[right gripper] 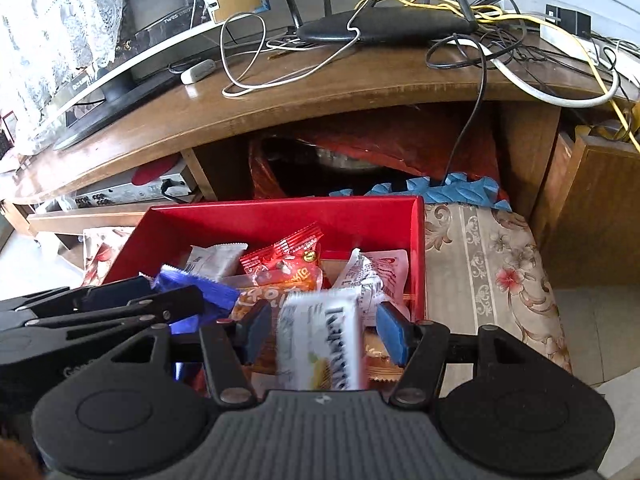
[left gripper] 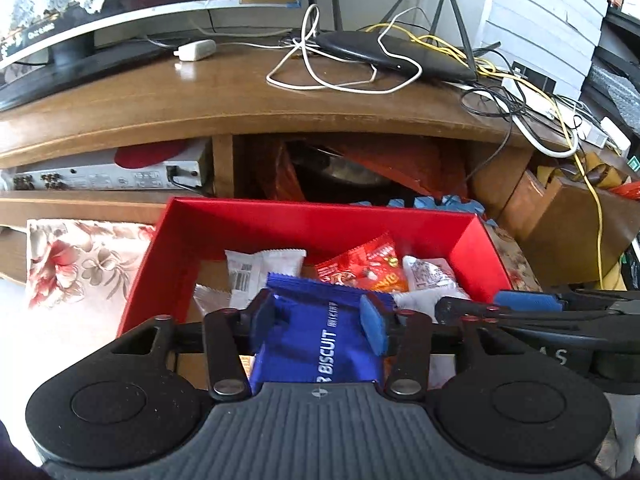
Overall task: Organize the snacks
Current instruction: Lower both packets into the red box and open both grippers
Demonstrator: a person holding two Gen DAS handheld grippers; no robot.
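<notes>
A red open box [left gripper: 320, 224] [right gripper: 280, 216] holds several snack packs: white ones [left gripper: 260, 268], a red-orange one [left gripper: 360, 270] [right gripper: 288, 258] and a white-and-red sachet [right gripper: 384, 272]. My left gripper [left gripper: 320, 316] is over the box's near side, and both of its blue pads press on the edges of a blue biscuit pack [left gripper: 320, 340] [right gripper: 200, 290]. My right gripper [right gripper: 324, 328] hangs beside it over the box's right part. A blurred white snack bar [right gripper: 320, 340] stands between its pads with a gap on each side. The two grippers sit close, side by side.
The box rests on a floral cloth [right gripper: 488, 264] [left gripper: 80, 264] in front of a wooden TV cabinet [left gripper: 280, 112]. On the cabinet top are a router [left gripper: 392, 56], tangled cables and a TV base. A red bag fills the cabinet's open shelf [right gripper: 360, 152], and a silver player [left gripper: 104, 176] sits to the left.
</notes>
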